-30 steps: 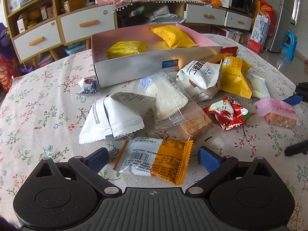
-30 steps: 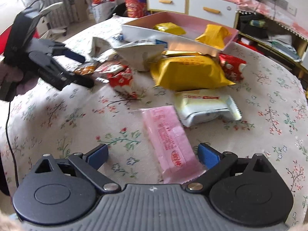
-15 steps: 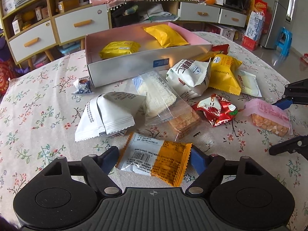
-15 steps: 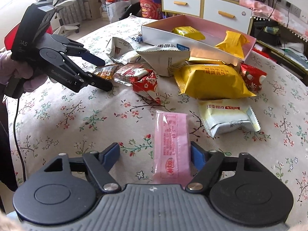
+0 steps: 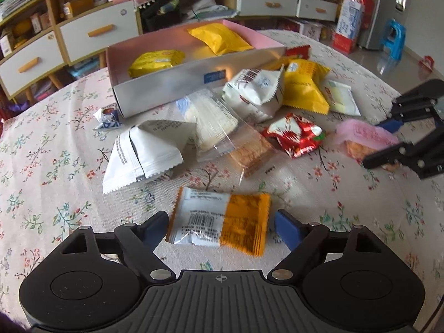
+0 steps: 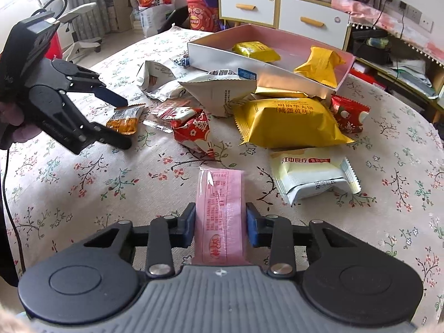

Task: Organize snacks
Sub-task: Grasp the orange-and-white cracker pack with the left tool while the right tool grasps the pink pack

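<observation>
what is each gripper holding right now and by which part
Right gripper: pink snack packet, clamped across its near end. Left gripper: nothing held; orange-and-white packet lies between open jaws.

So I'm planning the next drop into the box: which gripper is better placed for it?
Right. The right gripper is shut on the pink packet, jaws just closed. The left gripper only straddles the orange packet, open. The box lies ahead.

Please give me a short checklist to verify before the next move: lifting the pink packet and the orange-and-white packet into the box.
1. Right hand-held gripper closed on pink packet: ok; its jaws have just been closing.
2. Left hand-held gripper closed on orange-and-white packet: not ok; the packet lies between its open jaws.
3. Free space in pink box: ok, only two yellow packets inside.
4. Pink packet held firmly enough: cannot tell.
</observation>
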